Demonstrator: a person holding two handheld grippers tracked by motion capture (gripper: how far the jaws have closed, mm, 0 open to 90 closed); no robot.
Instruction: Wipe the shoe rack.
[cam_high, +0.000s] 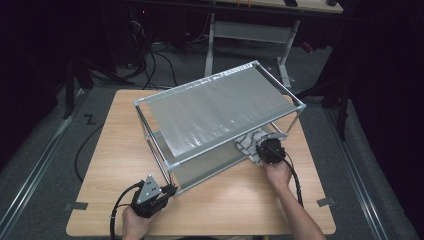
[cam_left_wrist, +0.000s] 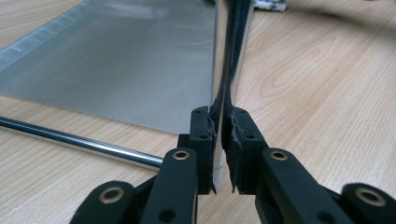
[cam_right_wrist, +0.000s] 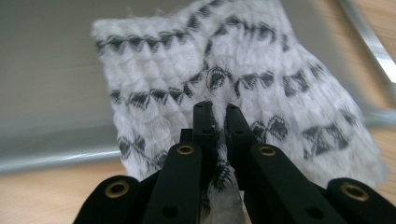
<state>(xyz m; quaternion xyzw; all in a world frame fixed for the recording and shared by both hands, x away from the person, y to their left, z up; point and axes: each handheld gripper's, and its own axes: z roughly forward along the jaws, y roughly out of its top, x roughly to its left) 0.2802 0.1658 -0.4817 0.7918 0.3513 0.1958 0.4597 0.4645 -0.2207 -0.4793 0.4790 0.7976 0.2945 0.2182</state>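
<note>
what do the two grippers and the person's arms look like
Both grippers are black. The left gripper carries a grey three-cornered plate on top; the right gripper has a rounded body. Black cables trail from each. Jaw links carry brass-coloured rivets. The forearms are bare, no sleeves.

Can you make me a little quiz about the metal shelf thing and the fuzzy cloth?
1. True or false: the right gripper has its jaws shut on the white fuzzy cloth with black zigzag patterns.
2. What does the left gripper clamp? A) a front upright post of the silver two-tier metal rack B) the cloth C) a cable
3. Which tier is the cloth on?

Key: 1. True. 2. A. 3. The lower shelf, at its right end, overhanging the light wooden table.
</note>
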